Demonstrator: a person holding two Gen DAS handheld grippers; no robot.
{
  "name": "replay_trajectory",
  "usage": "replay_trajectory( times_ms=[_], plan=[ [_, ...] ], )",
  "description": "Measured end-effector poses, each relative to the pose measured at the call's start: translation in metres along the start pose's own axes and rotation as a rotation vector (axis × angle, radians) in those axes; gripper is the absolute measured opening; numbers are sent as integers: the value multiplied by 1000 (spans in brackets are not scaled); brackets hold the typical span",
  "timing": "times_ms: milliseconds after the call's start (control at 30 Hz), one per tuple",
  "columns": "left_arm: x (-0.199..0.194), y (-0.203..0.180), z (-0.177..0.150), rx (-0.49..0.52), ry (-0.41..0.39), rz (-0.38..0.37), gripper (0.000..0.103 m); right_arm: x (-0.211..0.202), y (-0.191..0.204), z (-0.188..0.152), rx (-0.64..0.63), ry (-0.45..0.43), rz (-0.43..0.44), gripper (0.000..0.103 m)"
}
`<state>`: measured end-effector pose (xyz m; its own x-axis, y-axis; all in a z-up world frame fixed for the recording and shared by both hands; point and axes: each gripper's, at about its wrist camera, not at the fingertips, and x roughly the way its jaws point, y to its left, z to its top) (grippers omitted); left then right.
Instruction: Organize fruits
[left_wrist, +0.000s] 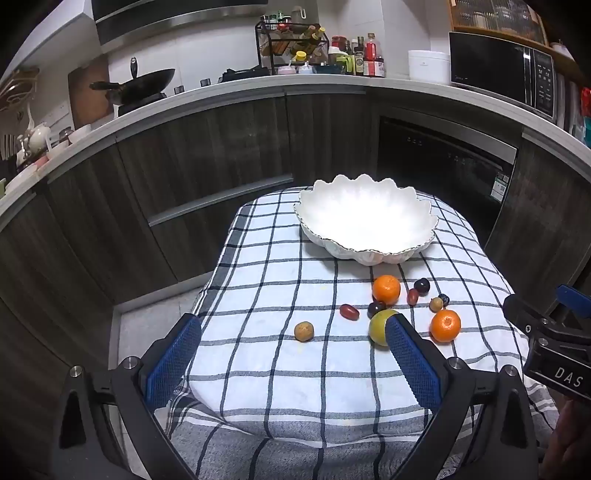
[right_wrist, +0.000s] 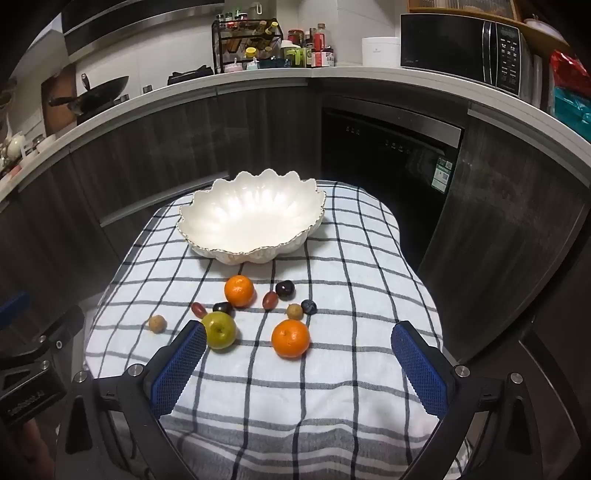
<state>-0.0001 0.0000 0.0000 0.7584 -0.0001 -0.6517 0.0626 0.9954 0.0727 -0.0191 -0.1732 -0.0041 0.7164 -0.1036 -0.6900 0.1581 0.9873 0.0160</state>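
Observation:
A white scalloped bowl (left_wrist: 365, 221) (right_wrist: 251, 218) stands empty at the far end of the checked cloth. In front of it lie two oranges (left_wrist: 386, 289) (left_wrist: 445, 325), a green apple (right_wrist: 220, 329), dark plums (right_wrist: 285, 289), reddish dates (right_wrist: 270, 300) and small brown fruits (left_wrist: 304, 331) (right_wrist: 294, 311). My left gripper (left_wrist: 295, 328) is open and empty, above the cloth near the small brown fruit. My right gripper (right_wrist: 299, 334) is open and empty, just short of the nearer orange (right_wrist: 290, 338).
The small table (right_wrist: 369, 258) is draped with the cloth, which hangs over its edges. Dark cabinets and a dishwasher (right_wrist: 388, 155) stand behind it. The counter holds a wok (left_wrist: 147, 83), a spice rack (left_wrist: 291, 44) and a microwave (right_wrist: 461, 51).

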Motion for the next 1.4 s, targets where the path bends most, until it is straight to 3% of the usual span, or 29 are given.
replay_trajectory(
  times_ms=[1400],
  plan=[
    [-8, 2, 2, 0, -10, 1, 102, -9, -2, 2, 6, -33, 7, 102]
  ],
)
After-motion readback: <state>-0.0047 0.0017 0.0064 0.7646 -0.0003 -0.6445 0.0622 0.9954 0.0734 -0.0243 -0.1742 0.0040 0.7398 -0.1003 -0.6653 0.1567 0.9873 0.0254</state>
